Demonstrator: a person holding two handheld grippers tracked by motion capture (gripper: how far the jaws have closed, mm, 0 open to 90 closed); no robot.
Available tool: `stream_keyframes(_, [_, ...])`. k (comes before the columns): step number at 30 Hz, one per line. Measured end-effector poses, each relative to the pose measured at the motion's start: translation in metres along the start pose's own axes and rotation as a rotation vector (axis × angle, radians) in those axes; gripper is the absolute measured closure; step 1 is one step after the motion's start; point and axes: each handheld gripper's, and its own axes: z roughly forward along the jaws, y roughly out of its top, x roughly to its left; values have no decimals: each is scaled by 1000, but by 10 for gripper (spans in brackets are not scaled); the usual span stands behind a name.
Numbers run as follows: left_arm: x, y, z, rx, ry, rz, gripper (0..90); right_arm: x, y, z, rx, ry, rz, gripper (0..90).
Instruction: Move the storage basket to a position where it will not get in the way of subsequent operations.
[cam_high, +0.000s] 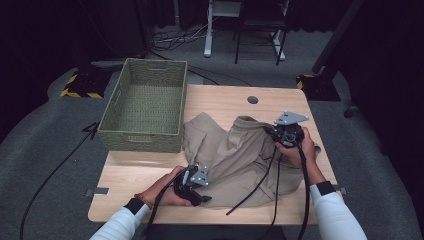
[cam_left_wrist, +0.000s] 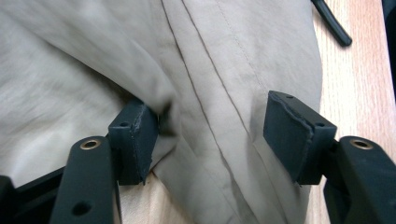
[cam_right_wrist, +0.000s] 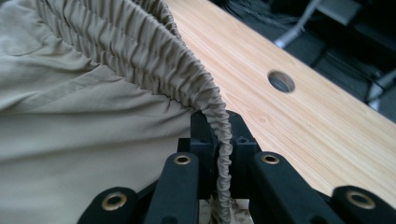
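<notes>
In the high view, the right gripper (cam_high: 270, 131) hides its jaws behind its own body and grey plate, so the grip on the khaki trousers (cam_high: 235, 155) cannot be read there, and the left gripper (cam_high: 201, 199) sits too small to tell its jaws. In the left gripper view, the trousers (cam_left_wrist: 140, 60) run off the top and left edges and blur at the left. The basket (cam_high: 145, 102) hides the table (cam_high: 150, 175) beneath it.

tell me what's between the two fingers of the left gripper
A seamed fold of the beige trousers lies between the fingers of the left gripper, which stand apart; the left gripper view shows it over the wooden table.
</notes>
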Motion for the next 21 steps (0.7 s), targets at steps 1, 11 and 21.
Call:
stream_keyframes(1, [-2, 1, 0, -3, 7, 8, 362, -2, 0, 10, 22, -13, 0, 844])
stream_keyframes(11, [-8, 4, 0, -51, 164, -56, 286, -5, -12, 33, 48, -85, 78, 370])
stream_keyframes(21, [21, -14, -7, -84, 244, -146, 237, 40, -62, -58, -49, 158, 26, 366])
